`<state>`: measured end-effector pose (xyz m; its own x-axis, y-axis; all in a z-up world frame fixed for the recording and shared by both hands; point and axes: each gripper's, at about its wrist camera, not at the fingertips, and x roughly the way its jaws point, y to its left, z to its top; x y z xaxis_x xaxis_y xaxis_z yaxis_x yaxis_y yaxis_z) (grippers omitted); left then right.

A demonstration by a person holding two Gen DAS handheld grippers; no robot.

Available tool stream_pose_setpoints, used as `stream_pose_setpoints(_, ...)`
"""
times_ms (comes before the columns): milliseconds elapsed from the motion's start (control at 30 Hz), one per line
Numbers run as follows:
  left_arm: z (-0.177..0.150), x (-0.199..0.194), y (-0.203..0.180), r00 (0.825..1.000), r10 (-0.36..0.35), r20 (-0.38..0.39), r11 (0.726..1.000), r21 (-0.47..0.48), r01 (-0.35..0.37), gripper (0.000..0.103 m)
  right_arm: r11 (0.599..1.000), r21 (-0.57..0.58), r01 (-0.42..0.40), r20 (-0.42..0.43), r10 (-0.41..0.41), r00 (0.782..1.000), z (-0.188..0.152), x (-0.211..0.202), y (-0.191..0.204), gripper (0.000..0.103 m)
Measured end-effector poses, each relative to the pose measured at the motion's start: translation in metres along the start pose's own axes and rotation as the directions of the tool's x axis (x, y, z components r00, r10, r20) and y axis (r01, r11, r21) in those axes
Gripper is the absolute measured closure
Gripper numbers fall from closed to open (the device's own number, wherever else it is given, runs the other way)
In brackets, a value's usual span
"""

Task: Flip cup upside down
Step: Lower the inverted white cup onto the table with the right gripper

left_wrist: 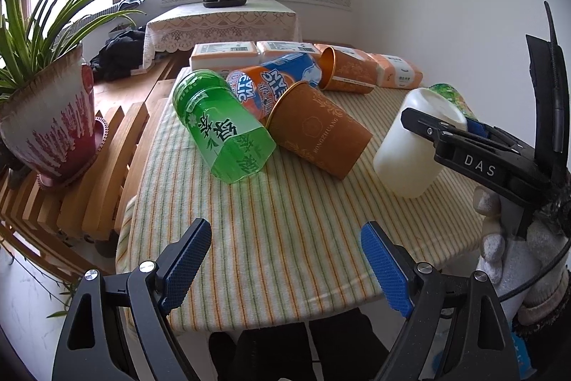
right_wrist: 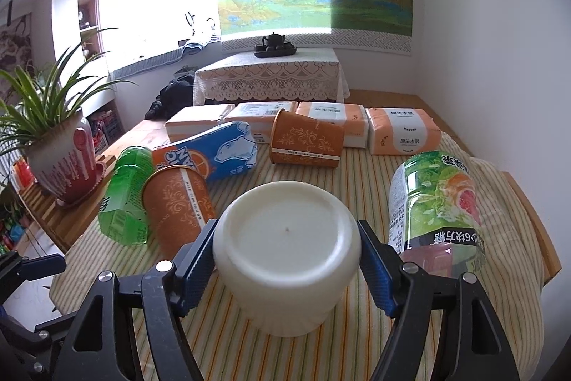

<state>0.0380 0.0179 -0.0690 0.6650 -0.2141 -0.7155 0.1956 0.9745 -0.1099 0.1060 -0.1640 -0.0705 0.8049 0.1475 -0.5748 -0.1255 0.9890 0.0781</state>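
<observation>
The right gripper (right_wrist: 287, 259) held the white cup (right_wrist: 285, 259) by its sides; it looked light, stiff, slick (plastic, probably). The left gripper (left_wrist: 285, 265) hung wide open.

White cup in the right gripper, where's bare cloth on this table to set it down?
Bare striped cloth lies along the near edge, between the open left gripper and the fallen green bottle and orange cup. Crowded: the far side with tissue packs, and right of the white cup beside the labelled bottle.

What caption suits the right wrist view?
Right tool grips white cup, base facing camera, above striped tablecloth.
</observation>
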Motion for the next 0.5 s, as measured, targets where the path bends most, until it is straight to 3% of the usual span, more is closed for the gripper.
stream_pose_setpoints(500, 0.008, -0.016, -0.004, 0.997, 0.032, 0.072, 0.999, -0.006, -0.032, 0.015, 1.000, 0.003, -0.008, 0.029, 0.008, 1.000, -0.004, -0.021, -0.001, 0.031)
